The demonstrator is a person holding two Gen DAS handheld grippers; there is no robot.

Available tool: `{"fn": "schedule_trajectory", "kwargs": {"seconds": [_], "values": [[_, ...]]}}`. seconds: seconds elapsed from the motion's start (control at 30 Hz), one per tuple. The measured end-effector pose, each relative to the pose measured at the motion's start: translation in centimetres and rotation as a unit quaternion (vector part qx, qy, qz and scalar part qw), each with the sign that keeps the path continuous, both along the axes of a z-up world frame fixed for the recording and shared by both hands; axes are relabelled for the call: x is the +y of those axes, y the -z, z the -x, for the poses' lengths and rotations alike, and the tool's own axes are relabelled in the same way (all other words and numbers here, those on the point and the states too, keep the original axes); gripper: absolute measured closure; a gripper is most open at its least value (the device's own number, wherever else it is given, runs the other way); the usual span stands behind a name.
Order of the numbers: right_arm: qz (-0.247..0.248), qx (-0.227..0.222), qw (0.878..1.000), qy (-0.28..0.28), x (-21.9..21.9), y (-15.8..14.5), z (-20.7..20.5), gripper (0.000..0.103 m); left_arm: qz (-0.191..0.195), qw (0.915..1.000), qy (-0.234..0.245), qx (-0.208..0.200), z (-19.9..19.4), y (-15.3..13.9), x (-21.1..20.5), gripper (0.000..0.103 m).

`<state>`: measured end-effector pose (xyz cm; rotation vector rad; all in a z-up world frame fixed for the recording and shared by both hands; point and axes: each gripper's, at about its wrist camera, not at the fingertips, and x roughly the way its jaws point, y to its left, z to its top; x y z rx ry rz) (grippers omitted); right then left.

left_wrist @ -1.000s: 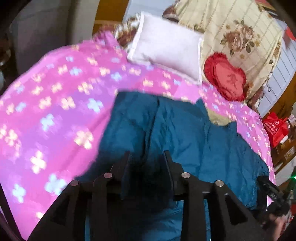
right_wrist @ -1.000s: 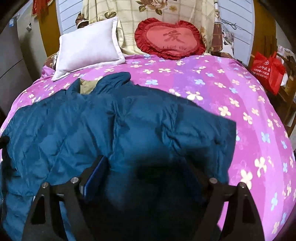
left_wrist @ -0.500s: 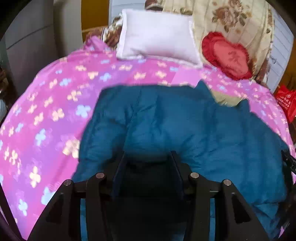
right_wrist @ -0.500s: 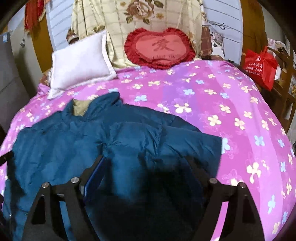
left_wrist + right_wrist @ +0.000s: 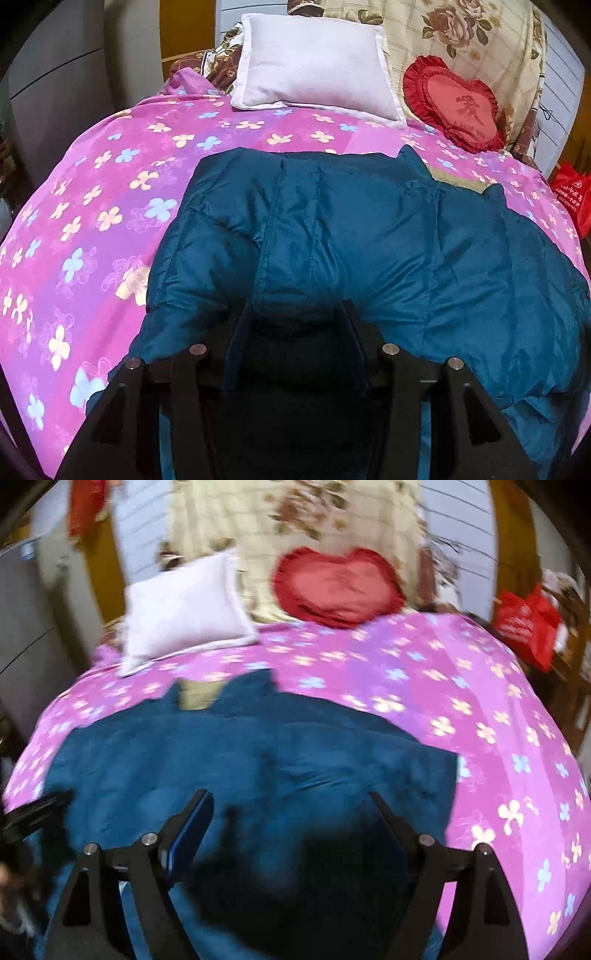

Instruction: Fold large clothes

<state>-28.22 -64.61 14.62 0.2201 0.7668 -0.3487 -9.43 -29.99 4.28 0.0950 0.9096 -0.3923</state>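
A large teal padded jacket [image 5: 369,236] lies spread on a pink flowered bedspread [image 5: 92,206]; it also shows in the right wrist view [image 5: 221,753]. My left gripper [image 5: 295,314] is over the jacket's left part, and teal fabric bulges up between its fingers [image 5: 242,328]; the grip itself is in shadow. My right gripper [image 5: 291,805] hangs over the jacket's right part with its jaws wide apart and nothing held. The right wrist view is motion-blurred. The jacket's collar and beige lining [image 5: 197,698] point toward the pillows.
A white pillow [image 5: 314,66] and a red heart-shaped cushion [image 5: 458,103] rest at the bed's head against a floral quilt [image 5: 461,33]. A red bag [image 5: 524,624] sits beside the bed on the right. A grey cabinet [image 5: 55,85] stands at the left.
Both grippers have drawn back toward the foot of the bed and tilted up, so more of the bed shows. The jacket lies flatter. The right view has blurred.
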Motion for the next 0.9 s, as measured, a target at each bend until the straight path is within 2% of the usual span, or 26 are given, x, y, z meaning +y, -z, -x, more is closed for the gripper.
{"fn": "schedule_trajectory", "kwargs": {"seconds": [0.13, 0.2, 0.23, 0.4, 0.57, 0.67, 0.7, 0.77, 0.9], "values": [[0.027, 0.04, 0.998, -0.037, 3.4, 2.3, -1.4, 0.017, -0.005, 0.9999, 0.001, -0.008, 0.2, 0.2, -0.1, 0.073], [0.045, 0.074, 0.996, -0.031, 3.9, 4.6, -2.5, 0.017, -0.008, 0.9999, 0.006, -0.01, 0.3, 0.2, -0.2, 0.073], [0.045, 0.078, 0.996, -0.03, 4.0, 5.2, -2.6, 0.017, -0.008, 0.9999, 0.006, -0.01, 0.3, 0.3, -0.2, 0.073], [0.023, 0.065, 0.997, -0.026, 3.4, 3.6, -0.8, 0.017, -0.006, 0.9999, 0.006, -0.014, 0.3, 0.5, -0.1, 0.073], [0.048, 0.039, 0.998, 0.002, 1.4, 1.9, 3.0, 0.017, -0.01, 0.9997, 0.002, -0.021, 0.4, 0.7, -0.3, 0.072], [0.041, 0.067, 0.996, 0.038, -1.5, 3.5, 3.5, 0.017, -0.014, 0.9996, -0.001, -0.026, 0.5, 0.8, -0.6, 0.072], [0.028, 0.081, 0.995, 0.044, -2.5, 4.5, 3.3, 0.017, -0.015, 0.9995, 0.0, -0.027, 0.5, 0.8, -0.6, 0.071], [-0.01, 0.077, 0.996, 0.045, -3.9, 5.9, 3.2, 0.015, -0.016, 0.9994, 0.0, -0.029, 0.7, 0.7, -0.6, 0.071], [-0.006, 0.075, 0.996, 0.053, -3.6, 5.4, 3.4, 0.014, -0.017, 0.9997, 0.007, -0.019, 1.3, -0.3, 0.3, 0.071]]}}
